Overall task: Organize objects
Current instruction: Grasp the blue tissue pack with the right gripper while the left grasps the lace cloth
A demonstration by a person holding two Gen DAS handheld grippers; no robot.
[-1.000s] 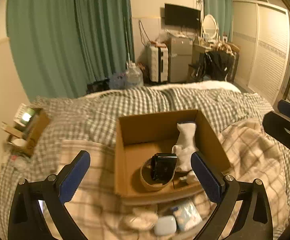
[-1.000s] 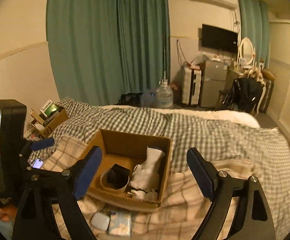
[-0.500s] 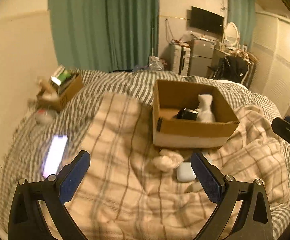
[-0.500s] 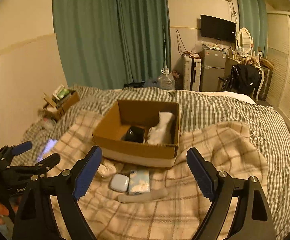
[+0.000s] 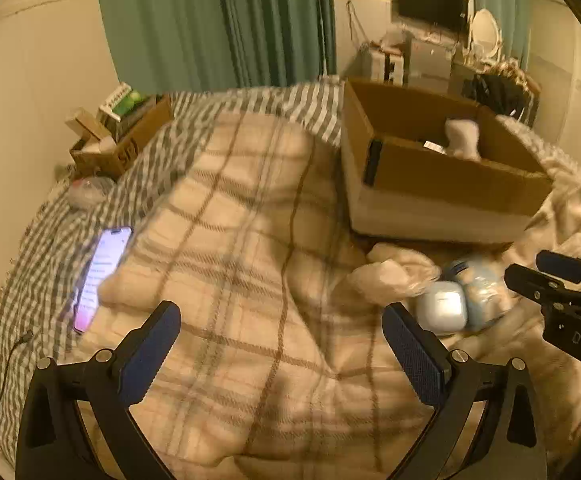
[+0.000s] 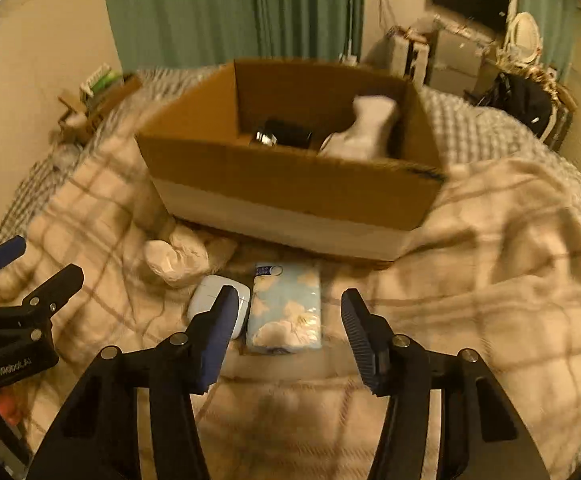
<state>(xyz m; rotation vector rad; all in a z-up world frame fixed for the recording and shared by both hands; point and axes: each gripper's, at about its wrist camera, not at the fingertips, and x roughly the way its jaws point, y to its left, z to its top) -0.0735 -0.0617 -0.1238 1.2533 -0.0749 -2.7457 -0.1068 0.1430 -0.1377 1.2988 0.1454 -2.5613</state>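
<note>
Both tools stand open and hold nothing: the right tool (image 6: 286, 320) hangs low over the beige plaid blanket (image 6: 490, 280) with its blue-padded fingers (image 6: 214, 332) framing a pale blue cloud-printed tissue packet (image 6: 286, 308), while the left tool (image 5: 280, 344), spread wider, hovers over bare blanket well to the left of the clutter. One brown cardboard box (image 6: 290, 184) sits on the bed just behind the packet, and the right wrist view looks into it, showing one black object (image 6: 284, 136) and one white soft item (image 6: 366, 128) standing inside; from the left wrist view only the white item's top shows over the wall. Three loose things lie in front of the box: the packet, one white rounded case (image 6: 206, 300) touching its left edge, and one cream crumpled cloth (image 6: 178, 256) beside that. Only the left wrist view shows one lit smartphone (image 5: 100, 276) lying on the grey checked bedcover (image 5: 50, 240), and a small open carton of oddments (image 5: 122, 136) near the wall.
</note>
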